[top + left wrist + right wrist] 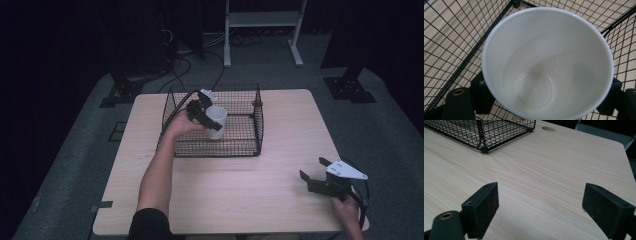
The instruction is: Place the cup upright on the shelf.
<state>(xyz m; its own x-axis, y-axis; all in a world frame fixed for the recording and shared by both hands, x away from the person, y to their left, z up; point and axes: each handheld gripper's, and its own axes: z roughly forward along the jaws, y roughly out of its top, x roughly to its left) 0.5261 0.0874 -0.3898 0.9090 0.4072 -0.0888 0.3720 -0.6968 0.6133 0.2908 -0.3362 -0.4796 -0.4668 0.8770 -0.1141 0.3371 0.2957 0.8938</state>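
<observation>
— Any writing to read from the high view?
— None legible. The left gripper [206, 111] pinches a white cup [216, 121] inside the wire basket [245, 145]; the right gripper [320, 175] rests on the table [240, 190], jaws spread.
— Left gripper view?
— Both pads press the cup's [546, 62] outer sides; no marking inside.
— Right gripper view?
— Jaws wide apart, holding nothing, above bare wood [544, 177].
</observation>
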